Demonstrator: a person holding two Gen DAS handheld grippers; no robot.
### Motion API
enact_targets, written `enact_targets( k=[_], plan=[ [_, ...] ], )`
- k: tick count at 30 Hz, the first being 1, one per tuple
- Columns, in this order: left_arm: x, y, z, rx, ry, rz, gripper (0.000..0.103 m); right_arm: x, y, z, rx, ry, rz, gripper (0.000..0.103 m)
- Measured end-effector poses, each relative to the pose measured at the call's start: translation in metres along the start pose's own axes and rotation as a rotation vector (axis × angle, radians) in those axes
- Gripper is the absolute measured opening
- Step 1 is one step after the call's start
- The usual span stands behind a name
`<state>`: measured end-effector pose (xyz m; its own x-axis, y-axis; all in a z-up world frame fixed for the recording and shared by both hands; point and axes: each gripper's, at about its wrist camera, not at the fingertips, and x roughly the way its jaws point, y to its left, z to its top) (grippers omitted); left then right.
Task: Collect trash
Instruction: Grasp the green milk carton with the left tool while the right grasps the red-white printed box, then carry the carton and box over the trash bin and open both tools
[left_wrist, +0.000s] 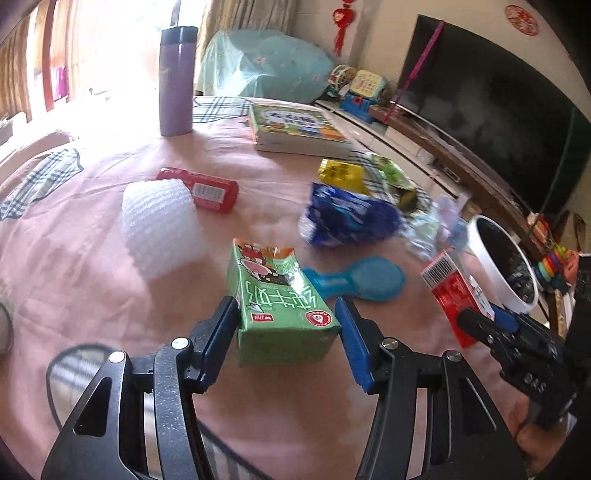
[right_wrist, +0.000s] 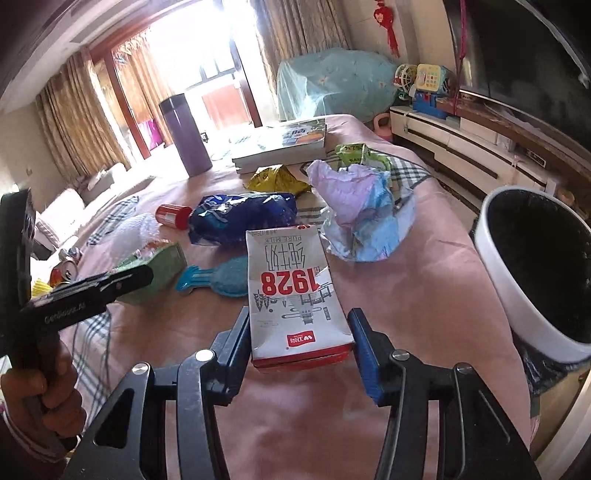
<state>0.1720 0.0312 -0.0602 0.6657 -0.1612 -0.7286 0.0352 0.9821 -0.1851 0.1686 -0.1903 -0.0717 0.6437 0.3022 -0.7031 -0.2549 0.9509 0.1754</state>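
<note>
The left wrist view looks forward and down from low over the pink cloth-covered table (left_wrist: 110, 258), close behind a green milk carton (left_wrist: 280, 306), facing the window and the black television screen (left_wrist: 491, 99). The right wrist view sits just as low and close, further right beside the white round bin (right_wrist: 517, 295). Both share the purple tumbler (right_wrist: 186, 134), the blue crumpled wrapper (left_wrist: 347, 218) and the table's middle.

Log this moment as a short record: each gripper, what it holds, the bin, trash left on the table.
left gripper: around green milk carton, grip looks snug
right gripper: around white-and-red milk carton
bin: white, dark inside, at table's right edge
trash left: blue wrapper, yellow wrapper, crumpled plastic
</note>
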Motion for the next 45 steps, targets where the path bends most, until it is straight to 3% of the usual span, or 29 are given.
enact_targets(
  k=[8,19,22,33,45],
  plan=[
    [-0.021,-0.035,-0.026,0.079,0.009,-0.087,0.054,-0.036,-0.025,-0.015,0.071,-0.034,-0.013,0.051],
    [0.011,-0.043,-0.038,0.118,0.098,-0.017,0.055,-0.045,-0.045,-0.025,0.12,-0.024,-0.028,0.052],
    [0.016,-0.043,-0.035,0.121,0.094,-0.01,0.049,-0.046,-0.048,-0.026,0.132,-0.025,-0.024,0.052],
    [-0.019,-0.081,-0.031,0.189,0.018,-0.11,0.048,-0.077,-0.065,-0.026,0.146,-0.106,-0.052,0.052],
    [-0.009,-0.166,-0.017,0.325,0.021,-0.228,0.048,-0.107,-0.125,-0.026,0.247,-0.158,-0.131,0.052]
  ],
)
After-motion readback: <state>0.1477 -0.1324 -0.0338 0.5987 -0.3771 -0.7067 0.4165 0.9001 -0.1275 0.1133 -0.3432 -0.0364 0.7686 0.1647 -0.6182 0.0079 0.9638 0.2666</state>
